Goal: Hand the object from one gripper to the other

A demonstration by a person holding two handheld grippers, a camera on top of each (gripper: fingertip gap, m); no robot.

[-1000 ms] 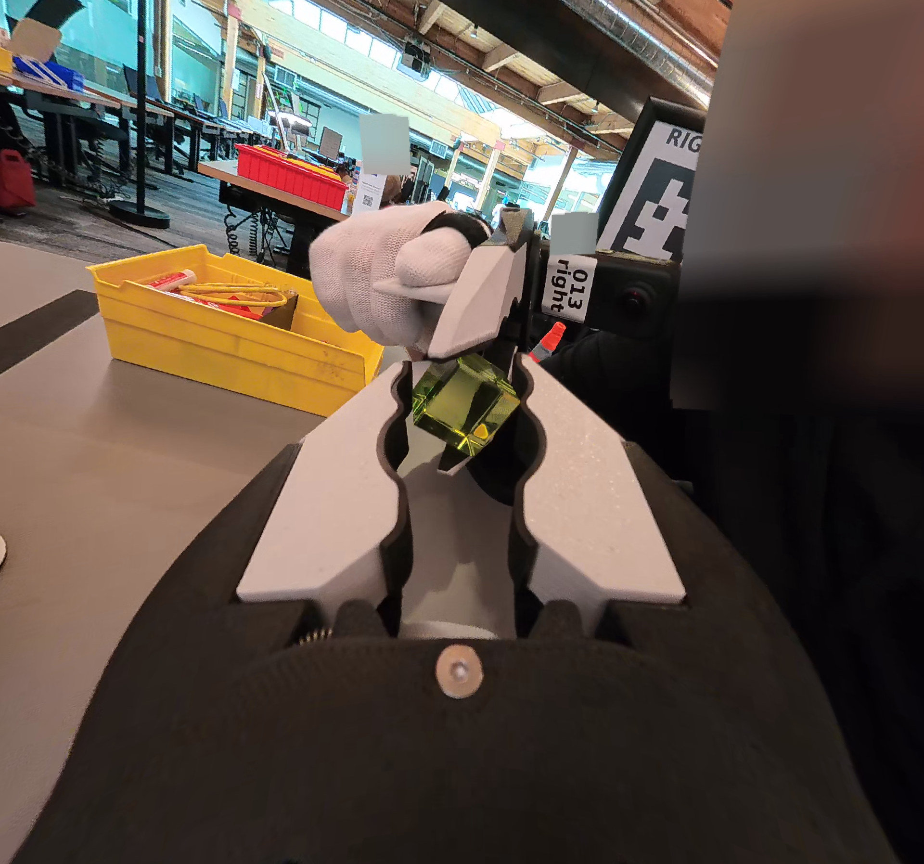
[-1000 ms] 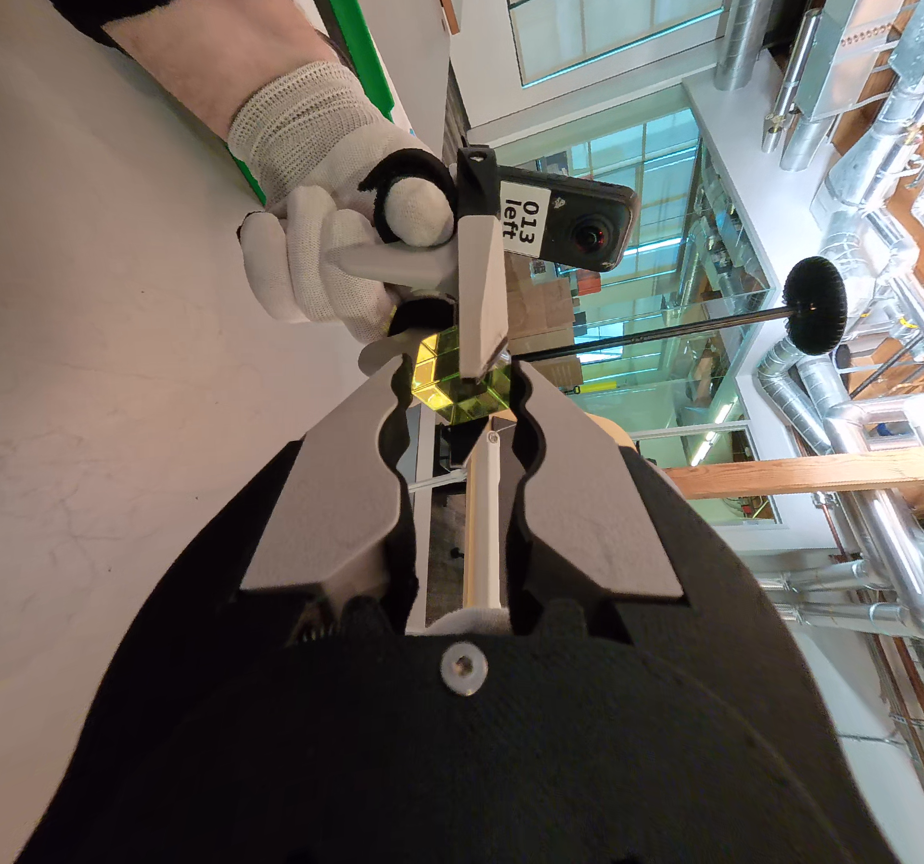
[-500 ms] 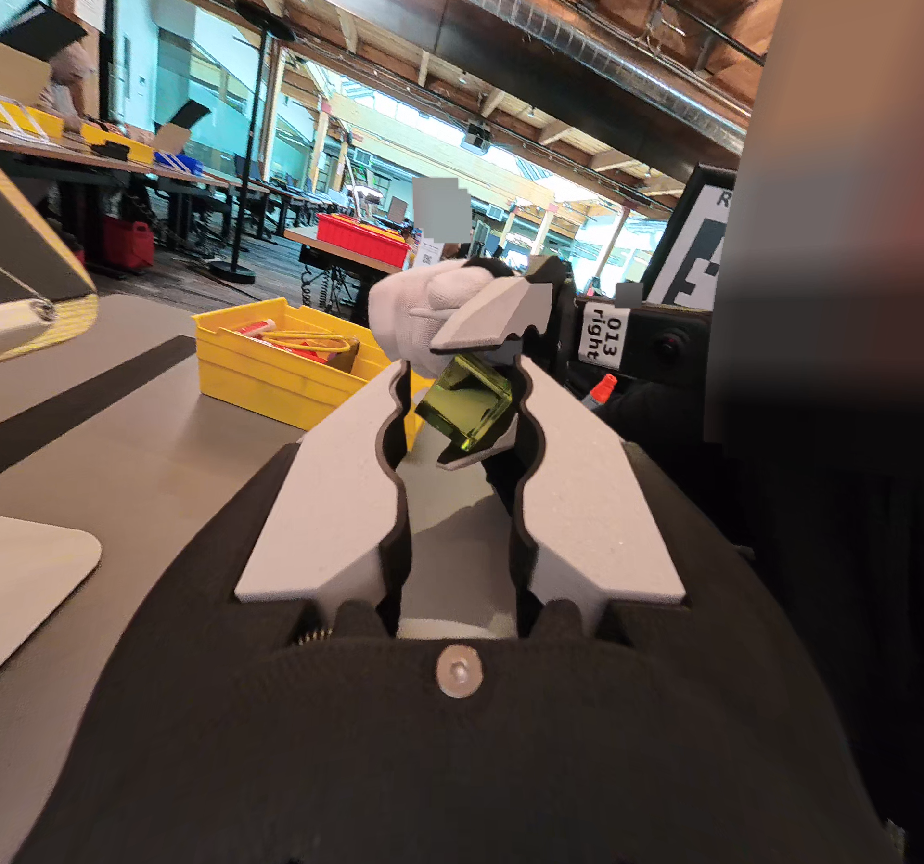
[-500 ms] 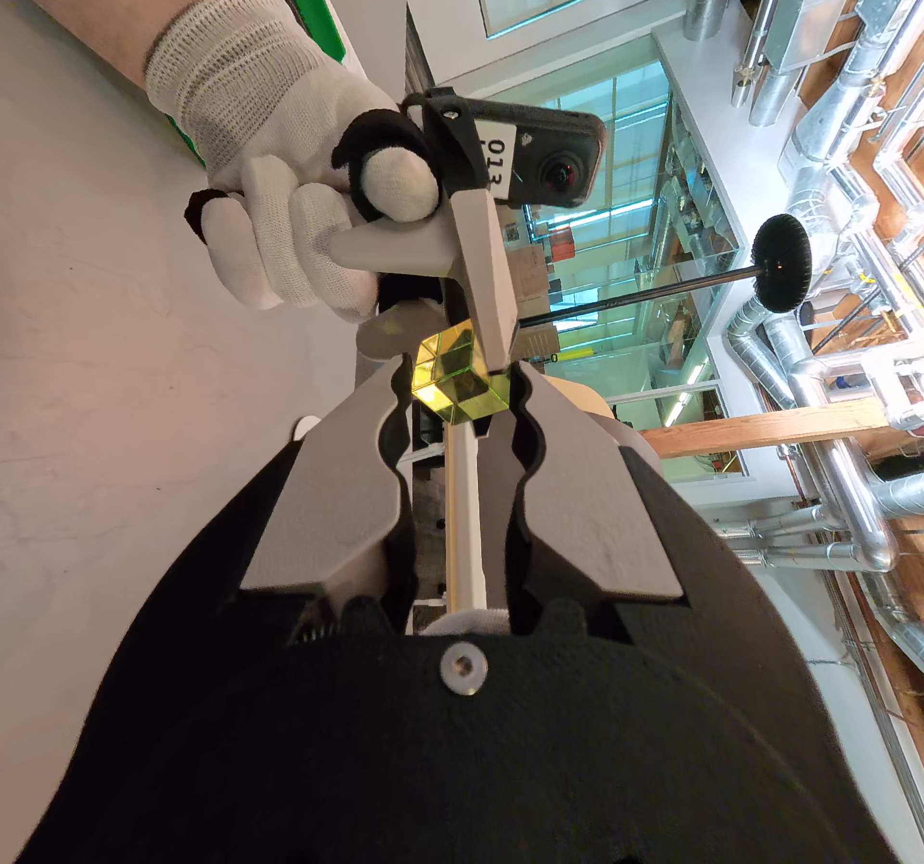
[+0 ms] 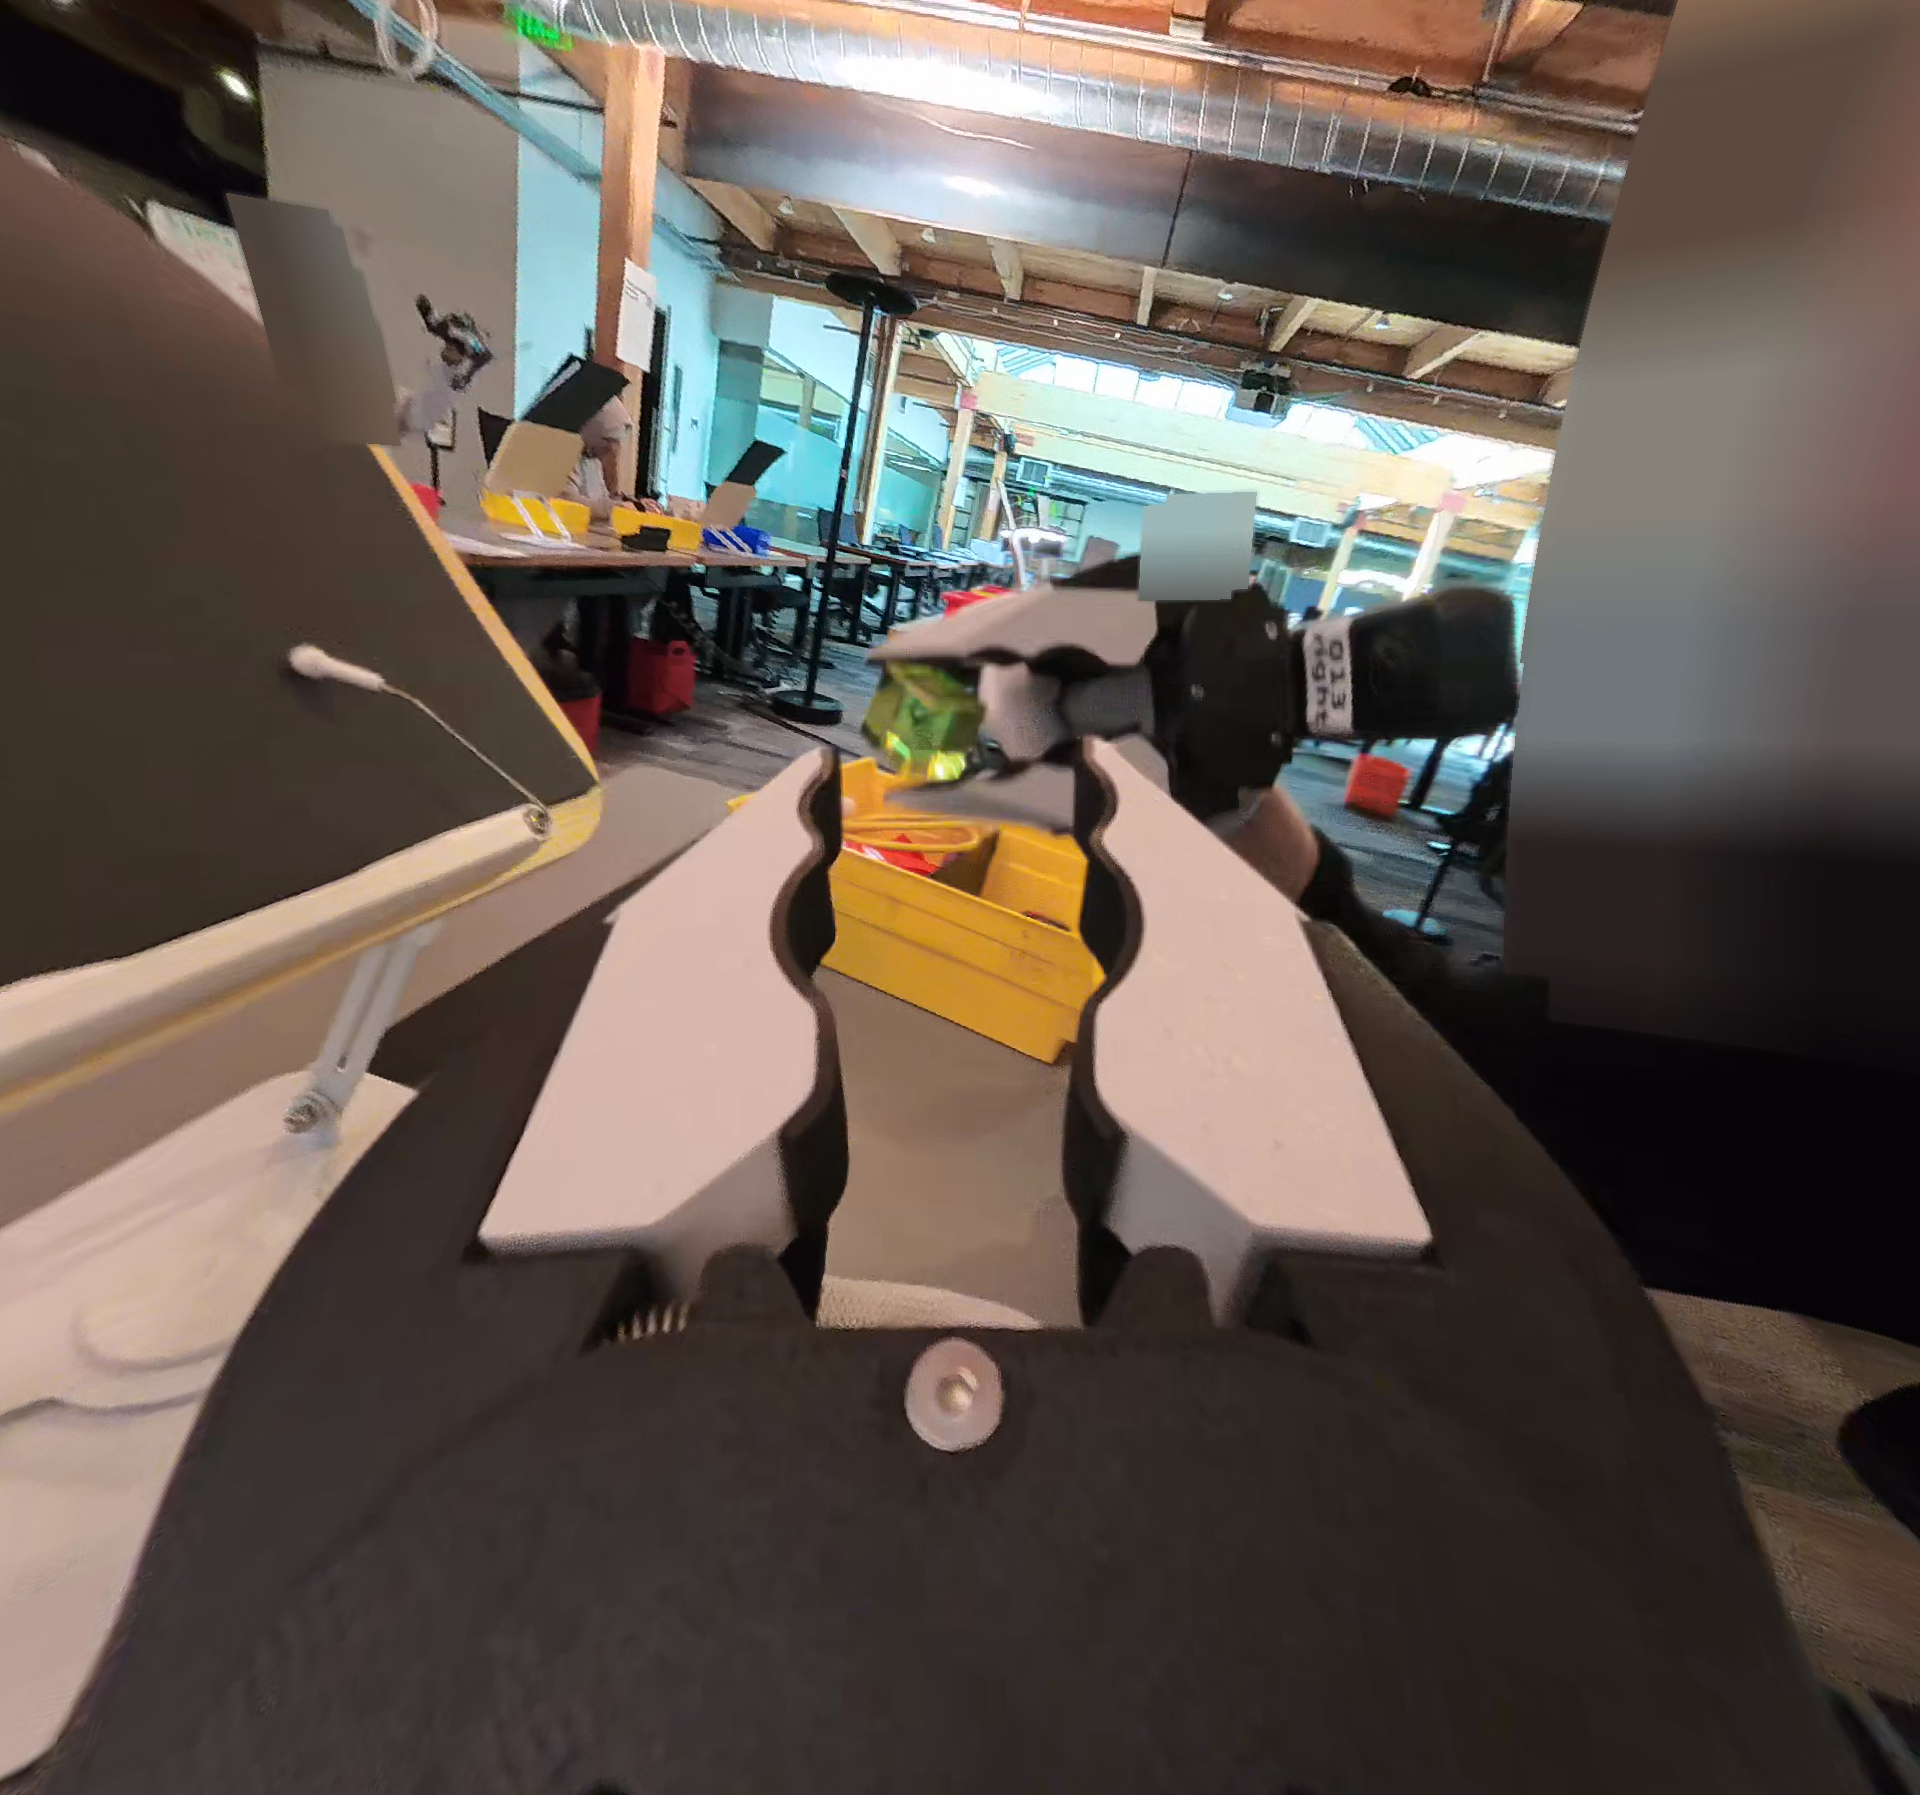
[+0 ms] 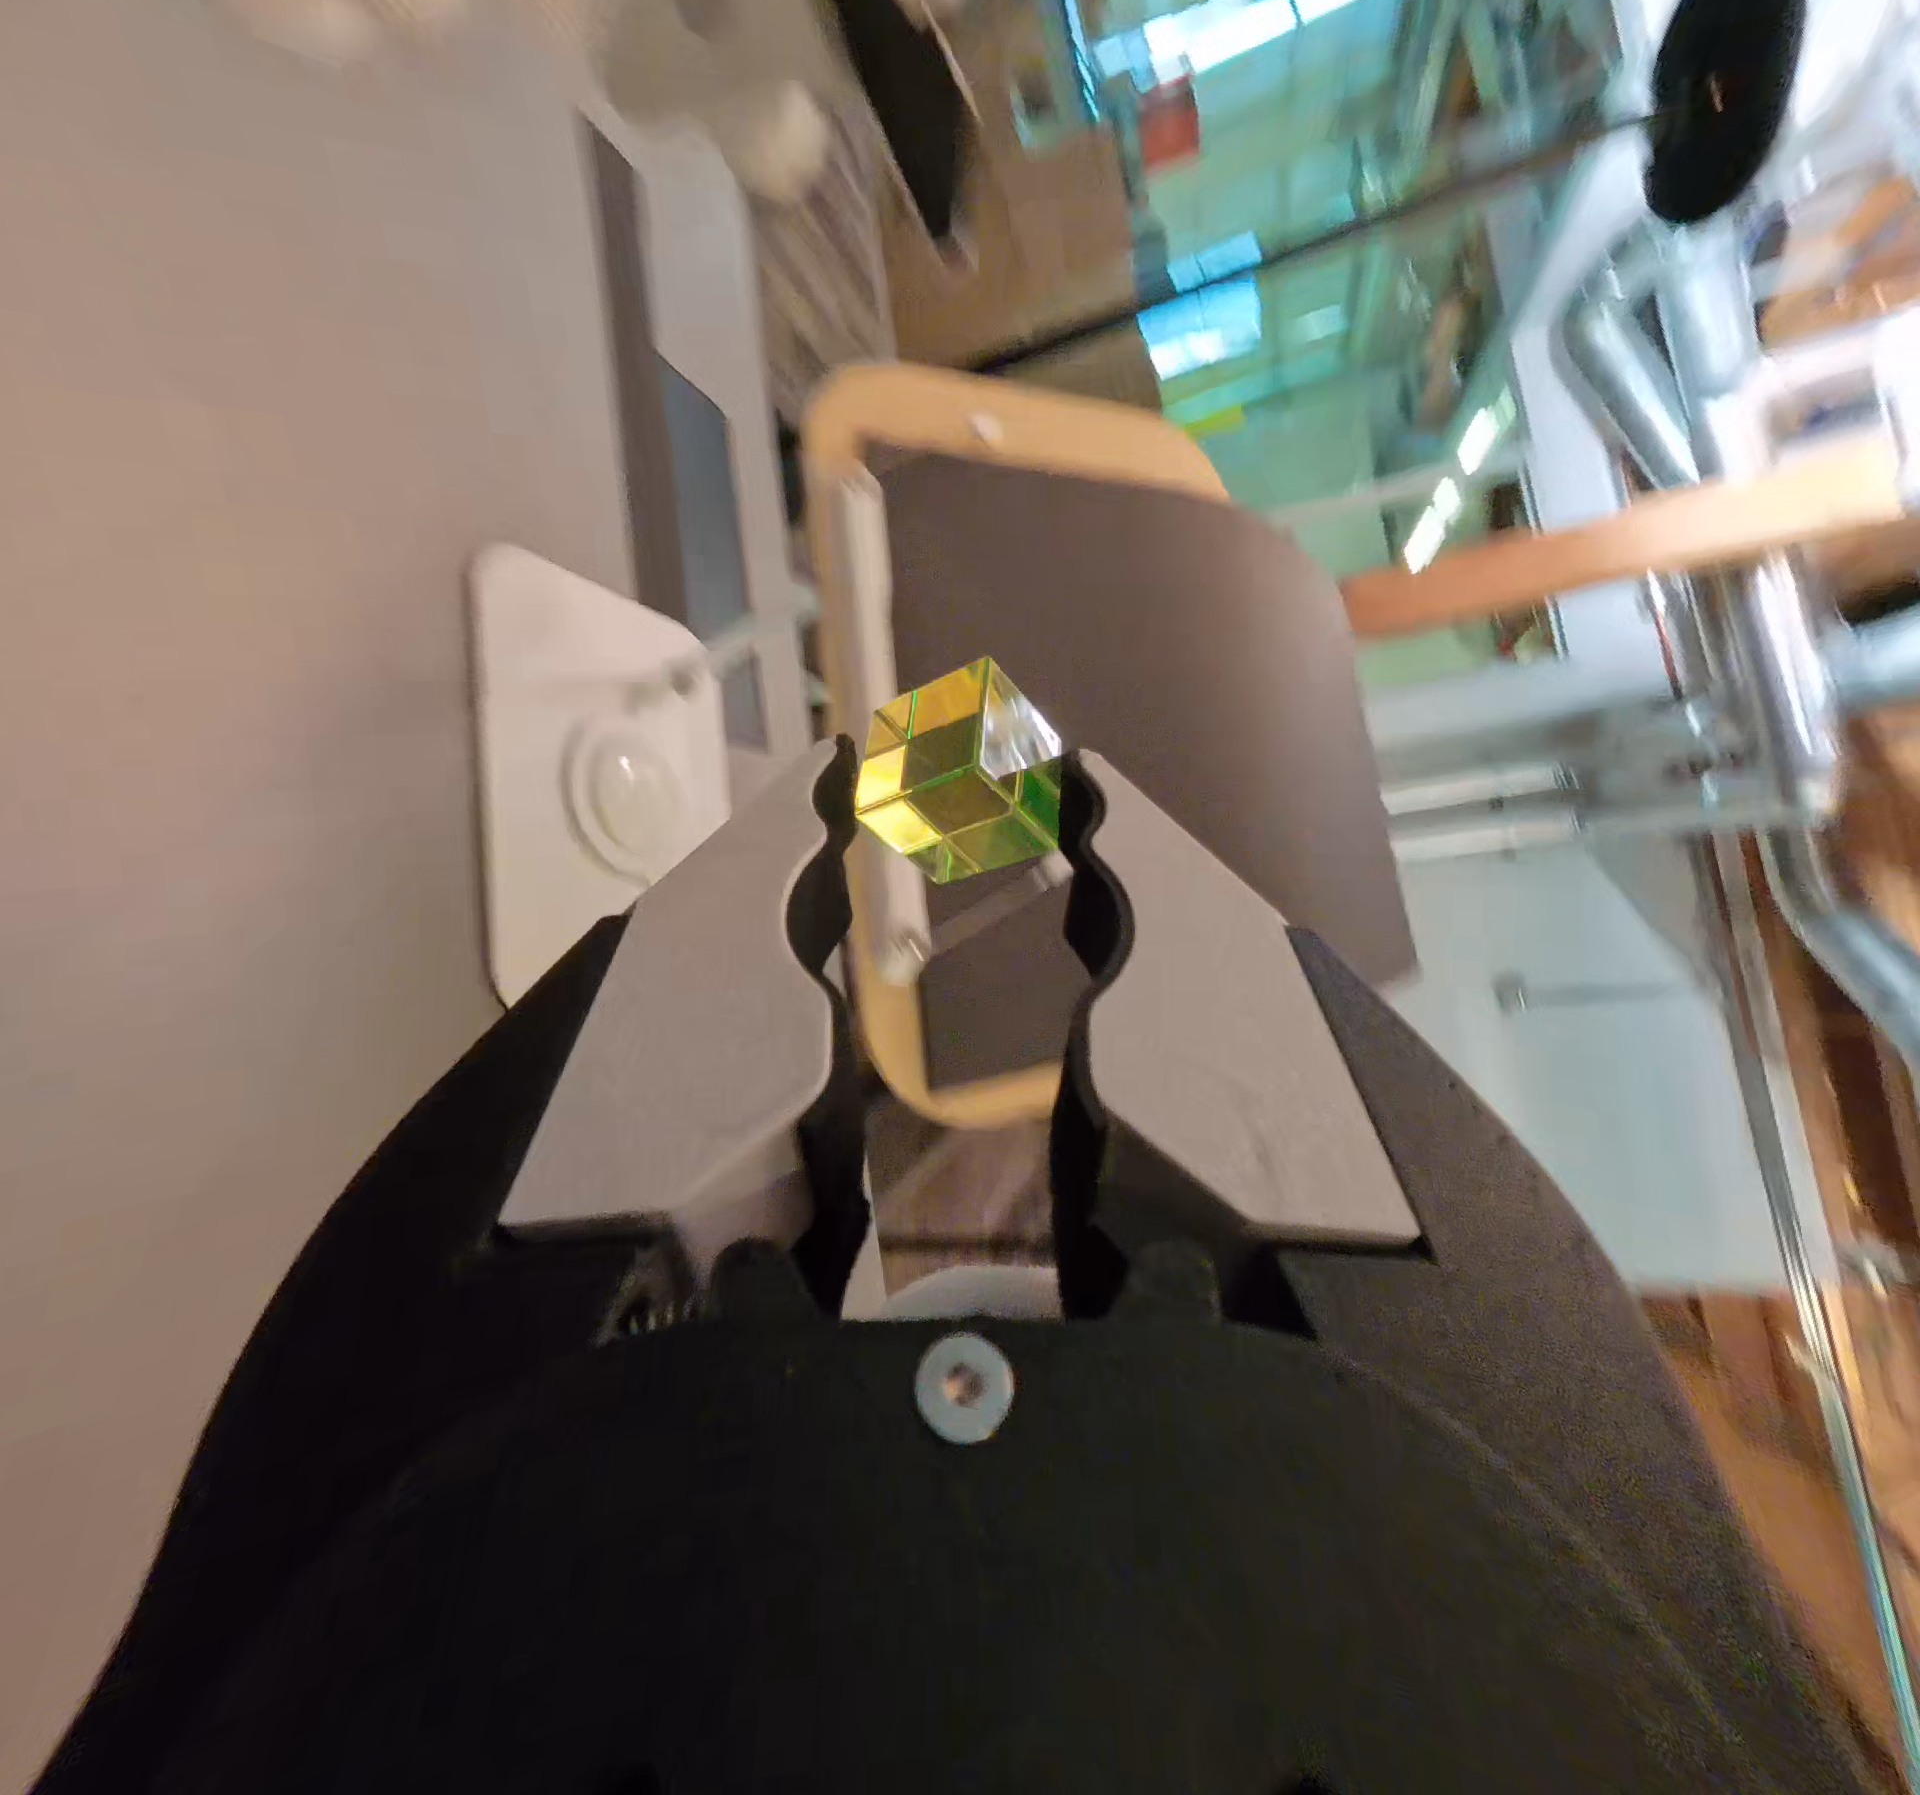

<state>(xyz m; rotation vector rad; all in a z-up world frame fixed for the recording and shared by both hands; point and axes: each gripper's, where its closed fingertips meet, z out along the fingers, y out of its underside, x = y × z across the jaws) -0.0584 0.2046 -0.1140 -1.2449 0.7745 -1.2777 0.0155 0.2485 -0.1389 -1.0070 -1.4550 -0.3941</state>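
A clear yellow-green cube (image 6: 935, 789) sits between the tips of my right gripper (image 6: 956, 774), which is shut on it and holds it in the air. In the left wrist view the same cube (image 5: 923, 719) shows pinched between the right gripper's grey fingers (image 5: 1029, 628), just beyond and slightly above my left gripper (image 5: 954, 777). My left gripper is open and empty, its jaws about a cube's width apart and clear of the cube. A gloved hand with the left gripper is a blur at the top of the right wrist view (image 6: 727, 52).
A yellow bin (image 5: 966, 935) with loose items stands on the grey table (image 5: 935, 1101) ahead of the left gripper. A tilted dark panel with a pale rim (image 5: 208, 665) on a white base (image 6: 561, 758) stands close on the left. Desks and a lamp pole (image 5: 847, 540) are far behind.
My left gripper has come off the cube and drawn back and aside. The cube has stayed in my right gripper. Both views have swung, and the dark panel now shows.
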